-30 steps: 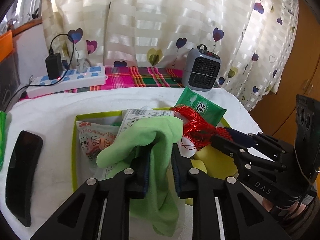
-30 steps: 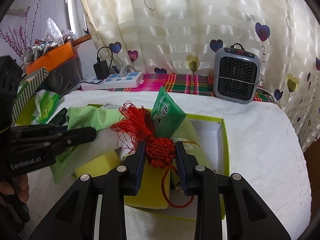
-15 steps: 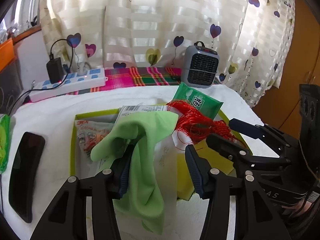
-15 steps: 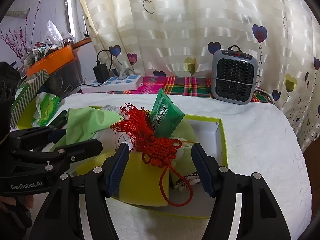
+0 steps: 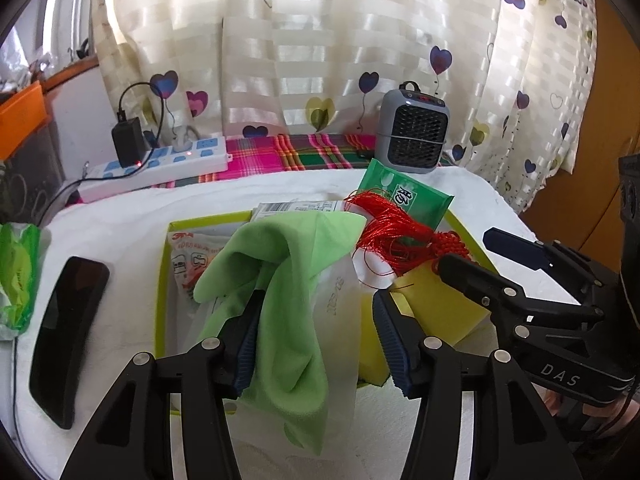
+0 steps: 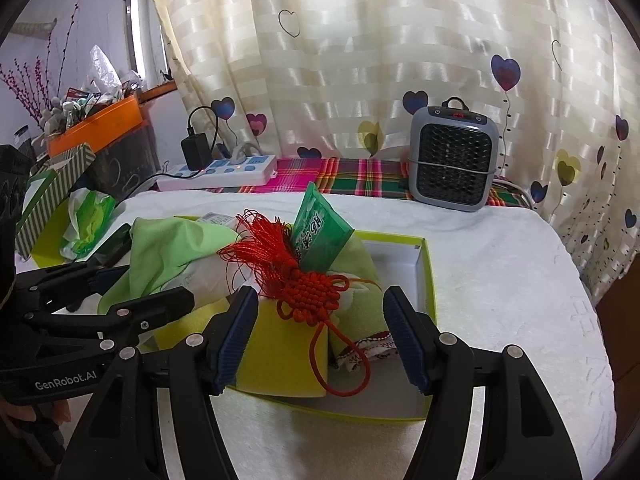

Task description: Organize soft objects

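Your green cloth (image 5: 288,280) drapes over the near rim of the lime box (image 6: 428,280), and the red knot tassel (image 6: 308,288) lies on the yellow sponge (image 6: 276,344) inside. Your left gripper (image 5: 316,332) is opening (cloth between, unpinched); your right gripper (image 6: 320,336) stands wide, holding nothing.

I've got the box (image 6: 426,280) at centre on the desk (image 6: 500,280). In it: cloth (image 5: 288,280) at 9 o'clock draped over the near rim, sponge (image 6: 276,352) at 6, knot tassel (image 6: 308,288) on top, packet (image 6: 320,232) leaning at 12. Phone (image 5: 64,332) lies outside to 9; heater (image 6: 454,156) and power strip (image 6: 224,172) behind at 12.
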A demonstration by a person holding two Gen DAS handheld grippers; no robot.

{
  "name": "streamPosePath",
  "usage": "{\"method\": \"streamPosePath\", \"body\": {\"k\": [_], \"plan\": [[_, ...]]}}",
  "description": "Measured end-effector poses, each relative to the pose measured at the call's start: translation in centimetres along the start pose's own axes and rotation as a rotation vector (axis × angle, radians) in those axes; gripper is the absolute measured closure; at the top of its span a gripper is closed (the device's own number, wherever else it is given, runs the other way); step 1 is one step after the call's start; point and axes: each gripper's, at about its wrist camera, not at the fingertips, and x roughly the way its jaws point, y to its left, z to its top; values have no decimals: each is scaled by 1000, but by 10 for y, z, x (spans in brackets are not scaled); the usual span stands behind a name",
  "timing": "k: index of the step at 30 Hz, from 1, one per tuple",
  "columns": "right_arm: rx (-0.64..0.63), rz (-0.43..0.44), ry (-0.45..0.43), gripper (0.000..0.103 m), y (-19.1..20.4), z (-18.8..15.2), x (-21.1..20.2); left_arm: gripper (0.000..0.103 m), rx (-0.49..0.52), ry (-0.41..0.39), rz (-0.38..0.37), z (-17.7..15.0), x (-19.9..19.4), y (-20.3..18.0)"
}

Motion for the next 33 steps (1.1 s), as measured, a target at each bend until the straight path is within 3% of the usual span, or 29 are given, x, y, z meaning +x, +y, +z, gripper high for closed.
{"method": "streamPosePath", "body": {"k": [16,27,33], "plan": [[34,-19,-6,37,4,-14,-28,49,-36,-56,94,-24,-42,-5],[25,-56,57,37,12,-52,-52,49,-61,5,156,-71,-59,-13],[31,-74,120,37,12,-77,-54,49,-85,89,166,-103,-49,-12]]}}
